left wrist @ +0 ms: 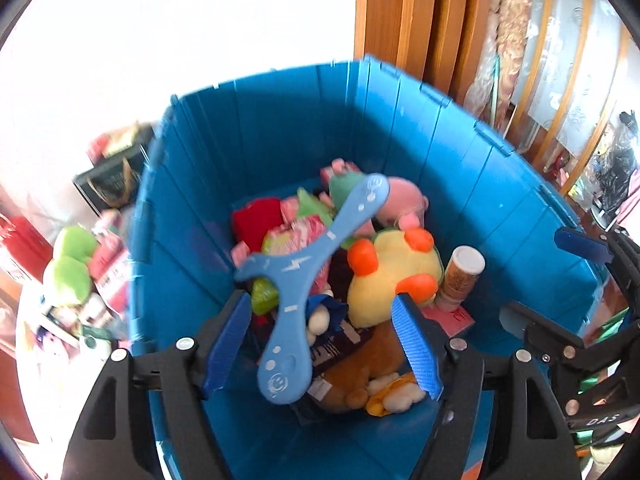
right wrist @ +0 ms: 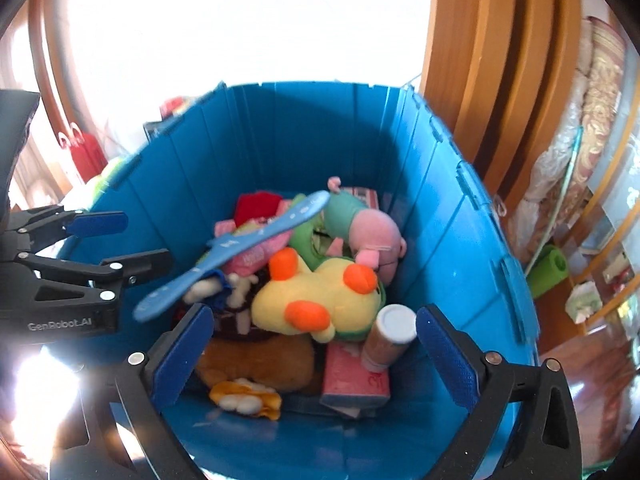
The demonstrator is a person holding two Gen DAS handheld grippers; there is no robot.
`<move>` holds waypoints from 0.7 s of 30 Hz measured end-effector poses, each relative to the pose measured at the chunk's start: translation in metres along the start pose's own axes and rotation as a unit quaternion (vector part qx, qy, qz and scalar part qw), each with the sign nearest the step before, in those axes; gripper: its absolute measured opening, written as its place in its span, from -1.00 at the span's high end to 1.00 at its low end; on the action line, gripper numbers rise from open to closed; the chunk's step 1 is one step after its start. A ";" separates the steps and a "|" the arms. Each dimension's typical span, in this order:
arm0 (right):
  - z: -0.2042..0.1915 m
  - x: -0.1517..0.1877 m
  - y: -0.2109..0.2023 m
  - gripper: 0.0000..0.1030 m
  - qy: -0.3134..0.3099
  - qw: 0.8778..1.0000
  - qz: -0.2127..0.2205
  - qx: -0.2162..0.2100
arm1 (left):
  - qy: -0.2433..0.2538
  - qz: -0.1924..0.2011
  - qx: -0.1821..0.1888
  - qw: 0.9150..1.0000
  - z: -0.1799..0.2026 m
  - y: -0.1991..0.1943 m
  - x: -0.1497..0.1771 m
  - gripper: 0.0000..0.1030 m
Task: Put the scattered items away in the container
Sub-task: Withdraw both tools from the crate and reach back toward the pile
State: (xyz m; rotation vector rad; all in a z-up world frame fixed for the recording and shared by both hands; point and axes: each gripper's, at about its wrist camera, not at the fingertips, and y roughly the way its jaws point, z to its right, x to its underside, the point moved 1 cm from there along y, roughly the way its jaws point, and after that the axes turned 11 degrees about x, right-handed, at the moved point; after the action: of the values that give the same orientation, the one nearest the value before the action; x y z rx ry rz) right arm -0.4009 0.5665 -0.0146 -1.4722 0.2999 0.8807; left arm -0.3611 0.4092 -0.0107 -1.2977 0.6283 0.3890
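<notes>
1. Landmark: the blue container [left wrist: 420, 152], a deep ribbed bin; every place below is given relative to it.
2. Outside its left wall, in the left wrist view, lie items not yet tidied: a green plush [left wrist: 68, 268] and, beside it, some pink packets [left wrist: 112, 268], blurred and hard to name.
3. The left gripper [left wrist: 320, 340] hangs over the container's near-left side, fingers spread wide and gripping nothing.
4. Between and beyond those fingers is a blue three-armed boomerang [left wrist: 308, 260], over the pile on the container's left. Neither pad touches it; it looks just let go. Whether it is airborne or resting on the pile, I cannot tell.
5. In the container's middle sits a yellow plush with orange feet [right wrist: 320, 300], with a pink and green plush [right wrist: 360, 228] behind it toward the far wall.
6. Near the right wall stands a white-capped bottle [right wrist: 390, 336], leaning on a pink box [right wrist: 356, 380].
7. The right gripper [right wrist: 316, 360] hovers over the container's near-right side, likewise spread and empty.
8. Judgement: the step in hand is the drop of the boomerang.
9. Next, I judge, the left gripper should lift clear of the rim, swing out past the left wall, and close on the green plush.
</notes>
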 end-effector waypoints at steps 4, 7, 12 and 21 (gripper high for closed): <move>-0.005 0.011 -0.024 -0.99 0.013 0.999 0.037 0.009 | 0.012 0.045 -0.011 0.999 0.008 -0.030 0.014 -0.40; -0.009 0.016 -0.038 -0.99 0.025 0.998 0.055 0.006 | 0.008 0.068 -0.016 0.998 0.007 -0.048 0.024 -0.40; -0.020 0.022 -0.058 -0.99 0.039 0.996 0.080 0.001 | 0.013 0.126 -0.053 0.991 0.002 -0.086 0.039 -0.41; -0.074 0.021 -0.084 -1.00 0.031 0.989 0.142 -0.005 | -0.026 0.180 -0.096 0.979 -0.042 -0.134 0.071 -0.46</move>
State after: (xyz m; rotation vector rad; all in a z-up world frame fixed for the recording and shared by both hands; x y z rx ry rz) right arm -0.3067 0.5158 0.0231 -1.4905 0.5625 1.0648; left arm -0.2348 0.3303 0.0413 -1.3509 0.7987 0.7959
